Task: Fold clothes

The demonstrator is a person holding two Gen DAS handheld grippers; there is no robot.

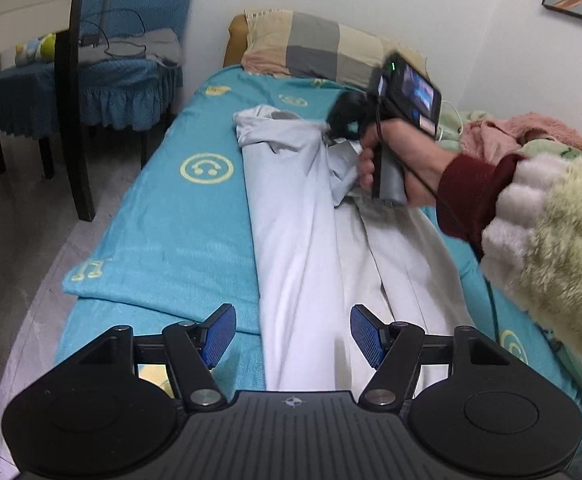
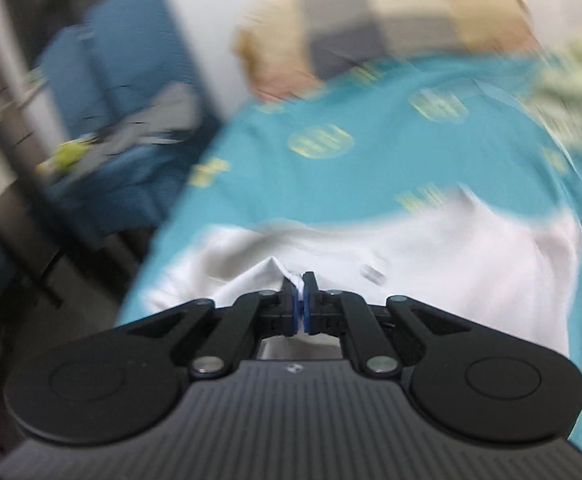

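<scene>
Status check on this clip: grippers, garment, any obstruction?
Right gripper shut on white garment, near its far end. Left gripper open above near end, fingers clear. Nothing blocking on teal bedspread.

The pale grey cloth garment (image 1: 291,216) is looking smooth and matt, creasing softly. The turquoise bedspread (image 1: 171,216) under it is showing a fine, towel-like nap. The left hand-held gripper (image 1: 293,334) is showing matt black plastic with ribbed blue pads (image 1: 221,332) and shiny metal rivets. The person's cream sleeve (image 1: 563,248) is looking thick and fluffy.
</scene>
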